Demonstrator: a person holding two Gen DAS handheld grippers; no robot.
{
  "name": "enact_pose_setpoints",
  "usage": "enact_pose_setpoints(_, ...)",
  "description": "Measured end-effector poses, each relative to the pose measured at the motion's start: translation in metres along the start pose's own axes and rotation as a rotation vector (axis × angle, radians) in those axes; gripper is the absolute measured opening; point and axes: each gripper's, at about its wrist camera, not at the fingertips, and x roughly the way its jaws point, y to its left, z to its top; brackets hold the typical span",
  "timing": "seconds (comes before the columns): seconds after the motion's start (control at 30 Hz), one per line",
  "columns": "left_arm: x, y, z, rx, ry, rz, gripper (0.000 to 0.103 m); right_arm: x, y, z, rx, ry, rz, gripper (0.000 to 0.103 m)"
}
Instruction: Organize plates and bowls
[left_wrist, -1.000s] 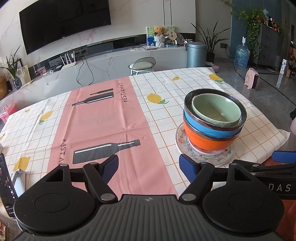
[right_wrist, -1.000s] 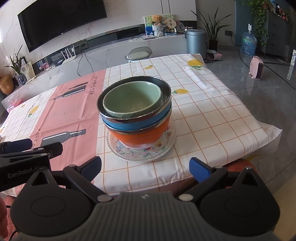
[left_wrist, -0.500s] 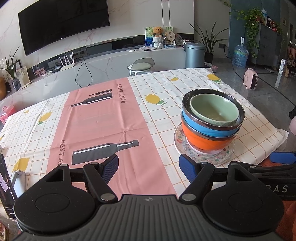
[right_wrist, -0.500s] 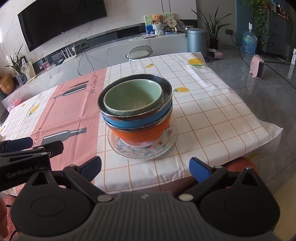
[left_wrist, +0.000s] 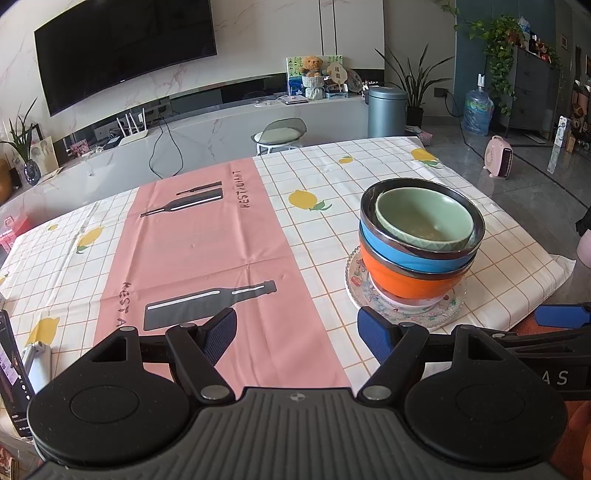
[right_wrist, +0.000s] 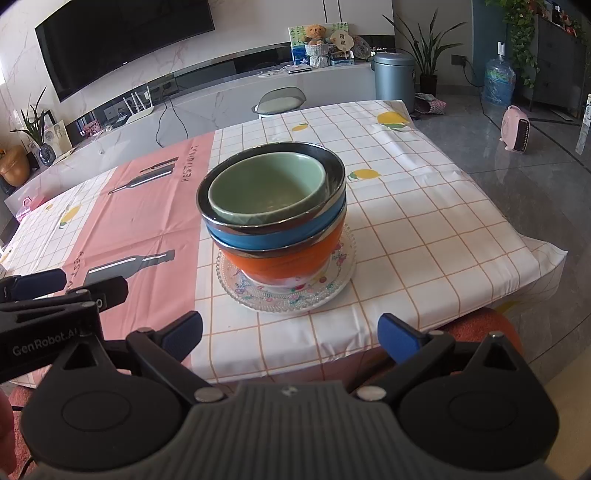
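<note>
A stack stands on the tablecloth near the table's front right. A green bowl (left_wrist: 424, 219) (right_wrist: 266, 188) sits inside a blue bowl (left_wrist: 410, 254) (right_wrist: 273, 236), which sits inside an orange bowl (left_wrist: 410, 280) (right_wrist: 284, 260), all on a patterned glass plate (left_wrist: 406, 306) (right_wrist: 288, 291). My left gripper (left_wrist: 297, 328) is open and empty, low over the pink strip, left of the stack. My right gripper (right_wrist: 290, 330) is open and empty, just in front of the plate at the table's near edge.
The table carries a checked lemon cloth (left_wrist: 332, 177) with a pink strip (left_wrist: 207, 240). A phone on a stand (left_wrist: 14, 369) sits at the left edge. Beyond the table are a stool (left_wrist: 279, 134), a bin (left_wrist: 386, 110) and a TV counter. The table edge drops off at right (right_wrist: 546, 258).
Both grippers have drifted slightly; the bowl stack looks a little farther away and higher in both views. The stack itself has not moved. Both grippers stay open.
</note>
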Motion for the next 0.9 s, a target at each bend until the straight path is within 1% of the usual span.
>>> enact_pose_setpoints(0.9,-0.0027,0.0024,0.0006,-0.010,-0.004,-0.001,0.087,0.0011,-0.0006,-0.0012,0.001,0.014,0.006,0.099)
